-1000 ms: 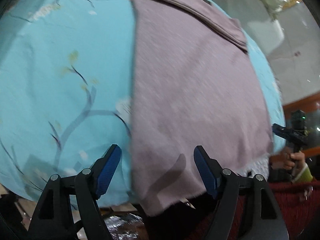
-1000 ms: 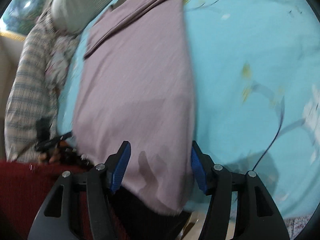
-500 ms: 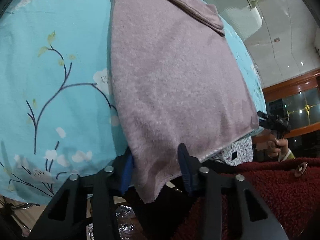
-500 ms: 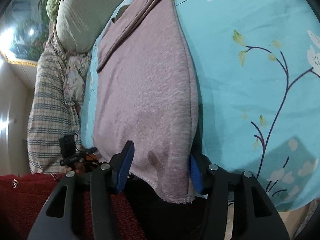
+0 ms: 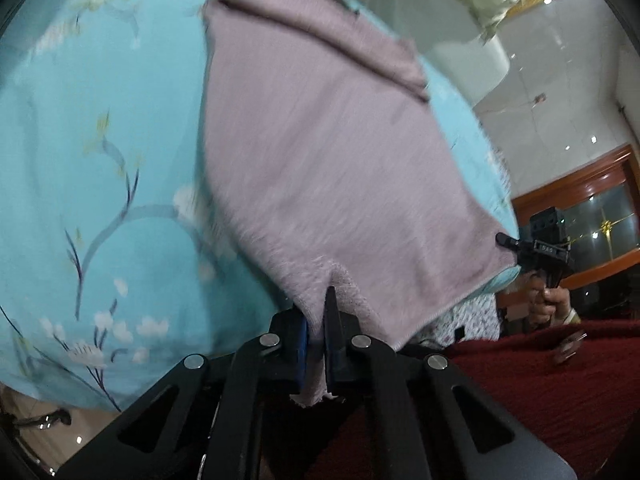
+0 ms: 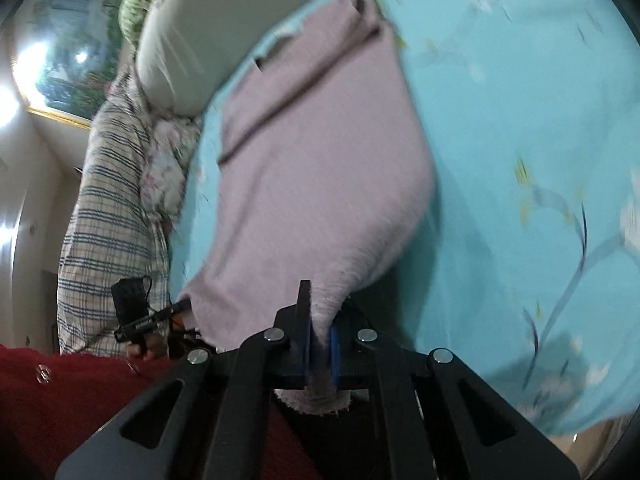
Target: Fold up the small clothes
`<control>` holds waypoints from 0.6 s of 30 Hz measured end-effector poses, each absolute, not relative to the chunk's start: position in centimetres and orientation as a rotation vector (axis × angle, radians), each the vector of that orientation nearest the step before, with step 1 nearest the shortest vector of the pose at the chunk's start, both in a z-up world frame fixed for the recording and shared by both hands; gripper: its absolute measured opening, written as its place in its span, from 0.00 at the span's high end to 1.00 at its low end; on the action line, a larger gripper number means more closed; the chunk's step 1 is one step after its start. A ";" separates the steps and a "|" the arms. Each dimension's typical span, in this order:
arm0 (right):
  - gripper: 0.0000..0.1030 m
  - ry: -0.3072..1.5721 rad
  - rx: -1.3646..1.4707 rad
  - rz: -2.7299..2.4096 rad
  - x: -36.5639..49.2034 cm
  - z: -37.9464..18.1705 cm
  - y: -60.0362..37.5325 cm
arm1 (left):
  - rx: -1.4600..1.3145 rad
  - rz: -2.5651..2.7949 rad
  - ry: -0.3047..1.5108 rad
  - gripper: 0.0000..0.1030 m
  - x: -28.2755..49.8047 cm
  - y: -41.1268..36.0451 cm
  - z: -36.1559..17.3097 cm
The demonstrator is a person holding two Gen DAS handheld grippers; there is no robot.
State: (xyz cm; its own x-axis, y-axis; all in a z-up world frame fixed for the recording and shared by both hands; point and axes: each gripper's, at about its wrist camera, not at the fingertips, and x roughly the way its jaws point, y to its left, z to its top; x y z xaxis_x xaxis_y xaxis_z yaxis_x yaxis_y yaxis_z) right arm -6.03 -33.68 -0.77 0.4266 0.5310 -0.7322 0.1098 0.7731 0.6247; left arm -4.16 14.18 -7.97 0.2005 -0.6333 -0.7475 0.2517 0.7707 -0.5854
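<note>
The mauve garment [image 5: 332, 168] was spread on the blue floral bedsheet [image 5: 100, 160], its long axis running away from both grippers. Its near hem was clamped at one corner by the left gripper [image 5: 318, 336] and at the other by the right gripper [image 6: 320, 344], both just closed.

Bedsheet [image 5: 100, 160] open beside garment [image 5: 320, 160]; pillows [image 6: 120, 208] block far edge.

The cloth [image 5: 332, 168] lies on the bedsheet [image 5: 100, 160], its near edge hanging over the sheet's front. Behind the cloth, at the sheet's far end, lie 2 pillows [image 6: 180, 56].
</note>
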 end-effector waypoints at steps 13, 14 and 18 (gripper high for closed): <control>0.92 0.875 0.600 0.249 7.7 6.2 -35.6 | -0.356 -0.526 0.911 0.96 7.1 15.2 1.9; 0.92 0.868 0.601 0.245 9.2 6.3 -36.0 | -0.359 -0.513 0.892 0.96 8.4 15.3 2.3; 0.92 0.860 0.615 0.225 14.8 5.9 -37.1 | -0.372 -0.444 0.833 0.96 14.4 14.5 3.7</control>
